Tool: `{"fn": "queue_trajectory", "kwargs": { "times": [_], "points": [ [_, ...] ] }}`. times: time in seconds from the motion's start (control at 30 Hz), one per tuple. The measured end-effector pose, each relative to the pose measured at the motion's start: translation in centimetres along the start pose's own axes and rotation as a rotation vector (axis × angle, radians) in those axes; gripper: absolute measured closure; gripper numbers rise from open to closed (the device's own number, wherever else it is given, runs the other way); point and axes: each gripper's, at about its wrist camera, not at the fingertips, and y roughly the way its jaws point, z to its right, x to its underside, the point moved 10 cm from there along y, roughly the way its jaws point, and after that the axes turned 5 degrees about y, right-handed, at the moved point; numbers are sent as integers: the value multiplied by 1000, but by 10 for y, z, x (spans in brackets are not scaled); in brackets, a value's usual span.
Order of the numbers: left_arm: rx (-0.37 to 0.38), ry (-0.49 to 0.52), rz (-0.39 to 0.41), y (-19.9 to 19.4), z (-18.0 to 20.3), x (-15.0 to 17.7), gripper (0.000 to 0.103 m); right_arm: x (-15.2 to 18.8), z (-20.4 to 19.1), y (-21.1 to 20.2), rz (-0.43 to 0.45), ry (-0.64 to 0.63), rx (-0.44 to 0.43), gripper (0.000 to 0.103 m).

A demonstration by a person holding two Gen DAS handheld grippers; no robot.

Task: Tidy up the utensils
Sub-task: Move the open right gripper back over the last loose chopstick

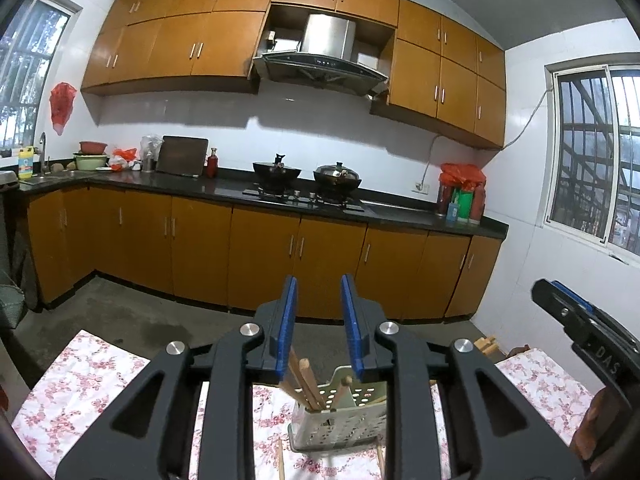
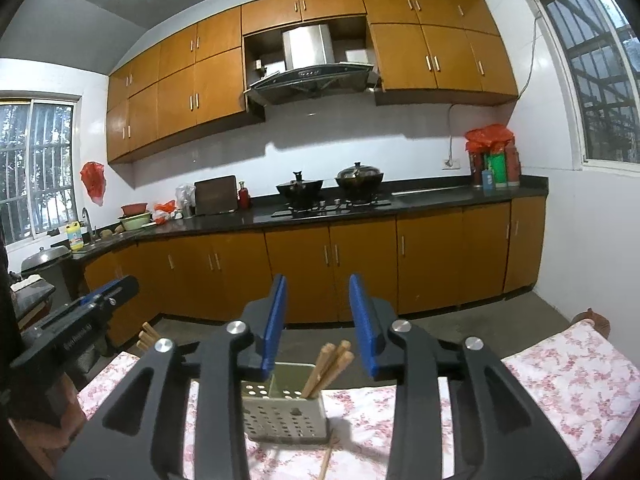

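standing on the floral tablecloth (image 2: 560,380), the perforated holder (image 2: 286,416) is seen with chopsticks (image 2: 328,368) inside. above the holder, left gripper (image 1: 319,324) and right gripper (image 2: 318,324) are held apart, nothing clamped.

A pale grey-green perforated plastic utensil holder (image 2: 286,414) stands upright on a table covered with a pink floral cloth (image 2: 568,384). Several light wooden chopsticks (image 2: 328,368) lean together inside one compartment, their tips rising above the rim. One loose wooden chopstick (image 2: 326,460) lies on the cloth just in front of the holder's base.
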Motion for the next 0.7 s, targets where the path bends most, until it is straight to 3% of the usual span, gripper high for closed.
{"fn": "queue_trajectory", "kwargs": {
  "times": [0.23,0.33,0.53,0.7],
  "points": [
    [-52,7,-47,-34,-22,29,72,44,31,-24,-82,17,58,61],
    [-99,30,-101,-43,-34,59,70,90,43,-21,-194,36,77,61],
    [-139,48,-290,-41,-52,144,69,207,41,-12,-464,68,71,62],
    [-114,26,-446,-37,-53,206,69,273,20,-14,-617,78,32,68]
  ]
}}
